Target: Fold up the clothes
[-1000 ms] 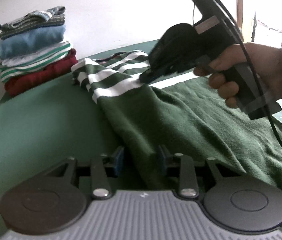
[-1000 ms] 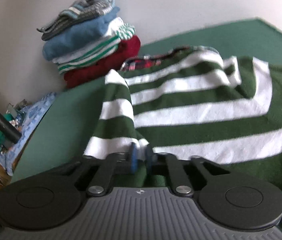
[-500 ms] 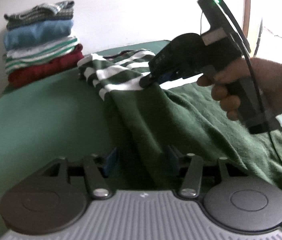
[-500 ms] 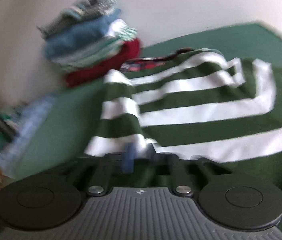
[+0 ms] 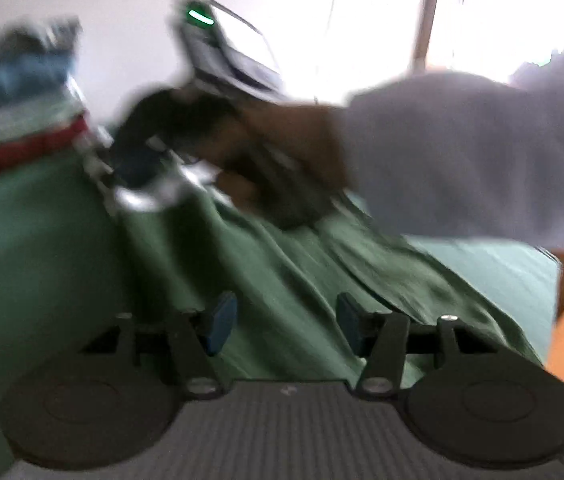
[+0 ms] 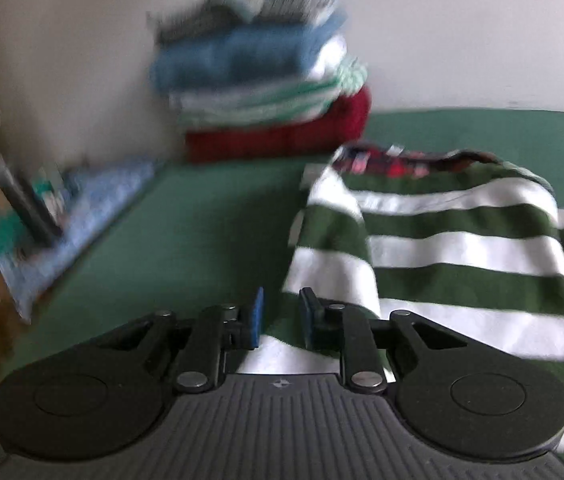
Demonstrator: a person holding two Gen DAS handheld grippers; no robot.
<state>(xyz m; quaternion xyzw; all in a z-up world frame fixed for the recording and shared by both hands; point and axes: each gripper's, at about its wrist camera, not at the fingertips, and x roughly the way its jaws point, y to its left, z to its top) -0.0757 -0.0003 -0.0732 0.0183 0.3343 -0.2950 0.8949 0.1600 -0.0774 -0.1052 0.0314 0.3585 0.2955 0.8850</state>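
Our left gripper (image 5: 282,322) and right gripper (image 6: 279,318) are both opening, gripping nothing. The striped sweater (image 6: 462,248) lies part-folded at right; the folded stack (image 6: 265,92) waits upper centre, so final folds remain.

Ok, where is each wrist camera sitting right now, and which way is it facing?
Left wrist: behind the left gripper, jaws opening, over the green striped sweater; ahead, the right gripper in a hand.
Right wrist: behind the right gripper, jaws opening, facing the folded stack by the wall.
Both show sweater, stack and green cover.
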